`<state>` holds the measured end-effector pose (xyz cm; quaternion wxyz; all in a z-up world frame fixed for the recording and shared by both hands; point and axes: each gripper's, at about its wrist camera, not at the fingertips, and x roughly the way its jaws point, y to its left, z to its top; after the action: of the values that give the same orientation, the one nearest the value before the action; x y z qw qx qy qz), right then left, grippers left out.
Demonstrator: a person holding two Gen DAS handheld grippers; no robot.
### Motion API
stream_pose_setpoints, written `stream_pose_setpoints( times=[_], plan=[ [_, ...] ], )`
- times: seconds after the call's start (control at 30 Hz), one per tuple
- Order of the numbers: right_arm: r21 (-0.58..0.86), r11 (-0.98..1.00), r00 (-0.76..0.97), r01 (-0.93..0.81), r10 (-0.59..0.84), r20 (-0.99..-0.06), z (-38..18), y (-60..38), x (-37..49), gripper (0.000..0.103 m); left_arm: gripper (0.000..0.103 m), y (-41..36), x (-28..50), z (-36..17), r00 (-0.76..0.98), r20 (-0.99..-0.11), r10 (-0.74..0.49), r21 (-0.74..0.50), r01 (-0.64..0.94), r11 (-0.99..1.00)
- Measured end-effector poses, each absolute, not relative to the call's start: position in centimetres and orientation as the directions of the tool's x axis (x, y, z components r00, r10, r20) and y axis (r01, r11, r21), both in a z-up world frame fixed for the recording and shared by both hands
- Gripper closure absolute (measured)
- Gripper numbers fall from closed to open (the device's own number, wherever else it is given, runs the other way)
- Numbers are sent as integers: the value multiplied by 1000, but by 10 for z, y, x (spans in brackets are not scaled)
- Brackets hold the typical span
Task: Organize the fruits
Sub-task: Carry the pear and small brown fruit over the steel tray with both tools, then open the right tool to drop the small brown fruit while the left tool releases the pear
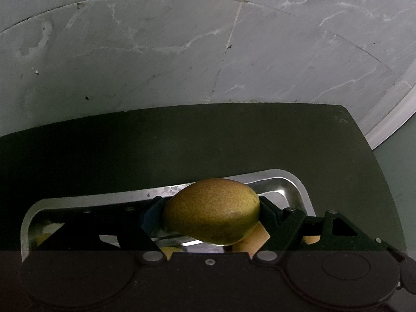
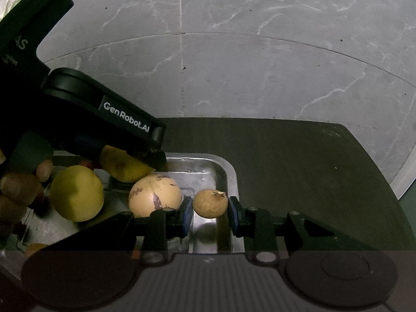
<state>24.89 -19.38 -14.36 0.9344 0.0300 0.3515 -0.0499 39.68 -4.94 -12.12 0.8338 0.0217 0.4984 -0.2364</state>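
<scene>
Metal is what the tray is made of, and it sits on a dark worktop. Our left claw is squeezed tight on a speckled yellow-green pear, held just above the tray. Our right claw is open, with a small round brown fruit sitting between its blue pads, near the tray's corner. We cannot tell if the pads touch it yet.

To do this well, we think we should close the right claw gently, so the little fruit does not pop out or get squashed, then lift it straight up.

A big pale round fruit sits just beside the left pad and could get bumped. A yellow fruit lies farther left. A person's fingers show at the left edge.
</scene>
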Motion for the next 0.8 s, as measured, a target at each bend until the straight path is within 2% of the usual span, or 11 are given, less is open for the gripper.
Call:
stream_pose_setpoints(
  times=[0.8],
  plan=[
    [16, 994, 742, 104, -67, -667, -145, -193, 253, 70, 25, -57, 404, -125, 370, -861, -350, -197, 393, 898]
  ],
)
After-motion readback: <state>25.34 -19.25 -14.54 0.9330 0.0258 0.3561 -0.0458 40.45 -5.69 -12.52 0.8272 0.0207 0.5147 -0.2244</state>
